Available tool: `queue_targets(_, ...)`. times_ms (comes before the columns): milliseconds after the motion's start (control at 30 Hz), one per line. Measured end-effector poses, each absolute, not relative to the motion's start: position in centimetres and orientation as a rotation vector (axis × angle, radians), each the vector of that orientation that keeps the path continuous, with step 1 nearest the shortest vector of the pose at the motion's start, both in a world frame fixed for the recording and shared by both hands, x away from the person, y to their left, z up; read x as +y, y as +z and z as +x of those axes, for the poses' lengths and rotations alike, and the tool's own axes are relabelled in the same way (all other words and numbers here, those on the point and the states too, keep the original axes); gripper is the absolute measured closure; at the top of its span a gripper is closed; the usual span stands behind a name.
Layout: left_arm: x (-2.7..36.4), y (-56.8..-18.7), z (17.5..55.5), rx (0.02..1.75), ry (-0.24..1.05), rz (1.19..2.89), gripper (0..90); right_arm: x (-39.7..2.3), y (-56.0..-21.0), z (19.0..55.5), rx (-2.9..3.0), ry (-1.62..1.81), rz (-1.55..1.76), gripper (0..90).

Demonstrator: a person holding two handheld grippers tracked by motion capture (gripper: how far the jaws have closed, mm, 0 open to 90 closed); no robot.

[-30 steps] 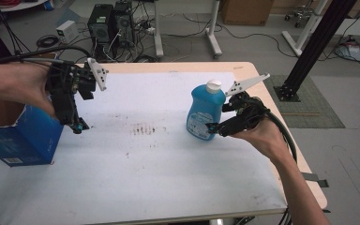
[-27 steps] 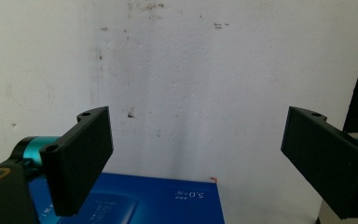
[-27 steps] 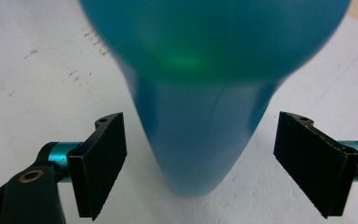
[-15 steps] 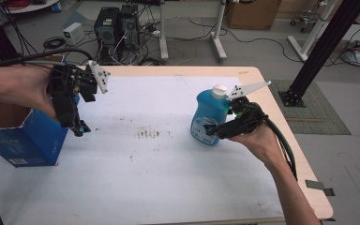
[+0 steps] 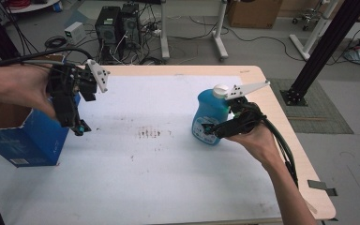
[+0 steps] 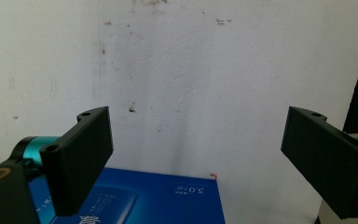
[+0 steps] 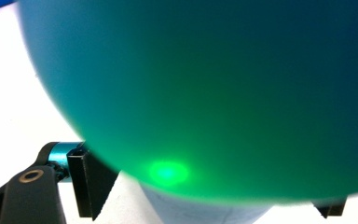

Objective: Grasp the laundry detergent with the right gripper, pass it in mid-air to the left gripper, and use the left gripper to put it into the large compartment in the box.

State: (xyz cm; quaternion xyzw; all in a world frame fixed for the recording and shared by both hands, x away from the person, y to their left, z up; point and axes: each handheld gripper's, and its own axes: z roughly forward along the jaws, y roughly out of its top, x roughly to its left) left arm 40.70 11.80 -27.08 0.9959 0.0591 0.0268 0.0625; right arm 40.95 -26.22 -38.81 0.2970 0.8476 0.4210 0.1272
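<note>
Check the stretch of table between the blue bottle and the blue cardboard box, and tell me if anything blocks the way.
Nothing visible stands between them. The blue bottle, gripped by the right gripper, has bare white table leftward to the blue cardboard box. The open left gripper hangs by the box's near corner, above that path.

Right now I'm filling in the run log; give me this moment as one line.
right gripper: shut on blue bottle, upright | left gripper: open, nothing between jaws, beside blue box | white table cover: stained
</note>
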Motion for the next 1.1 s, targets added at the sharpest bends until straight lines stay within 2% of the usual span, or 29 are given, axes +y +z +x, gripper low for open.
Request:
queue_targets(700,12.13,-26.79,40.48,0.192,0.100,2.996,9.0,-26.11,-39.00,40.96,2.436,1.255,0.864,19.6)
queue_targets(767,12.16,-26.80,40.46,0.197,0.099,2.993,9.0,-26.15,-39.02,40.96,2.437,1.269,0.861,24.3)
queue_targets(900,12.15,-26.80,40.47,0.190,0.099,2.994,9.0,-26.18,-38.97,40.87,2.419,1.278,0.858,24.3)
queue_targets(1100,12.14,-26.80,40.48,0.192,0.102,2.991,9.0,-26.13,-38.91,40.73,2.421,1.287,0.845,29.5)
